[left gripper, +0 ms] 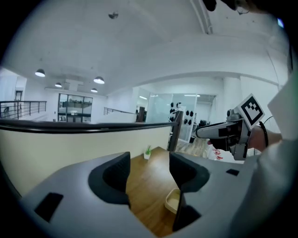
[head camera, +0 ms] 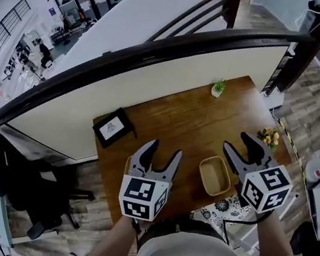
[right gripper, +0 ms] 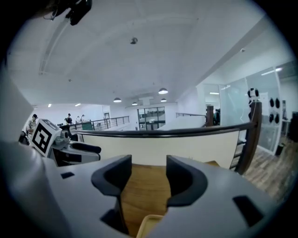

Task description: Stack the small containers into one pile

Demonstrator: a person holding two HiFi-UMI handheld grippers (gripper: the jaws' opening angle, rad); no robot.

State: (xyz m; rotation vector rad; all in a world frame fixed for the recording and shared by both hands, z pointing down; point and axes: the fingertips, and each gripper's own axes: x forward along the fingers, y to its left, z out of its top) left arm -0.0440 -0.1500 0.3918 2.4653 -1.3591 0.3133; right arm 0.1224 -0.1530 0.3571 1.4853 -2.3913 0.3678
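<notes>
Container [head camera: 214,176] sits at five o'clock on the desk [head camera: 183,120], between the left tool [head camera: 166,148] and the right tool [head camera: 236,140], which both hover above it with jaws apart, holding nothing.

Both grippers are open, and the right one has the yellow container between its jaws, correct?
No. Both are open, but the right gripper has nothing between its jaws: the head view shows the container lying on the table, between the left gripper and the right one.
</notes>
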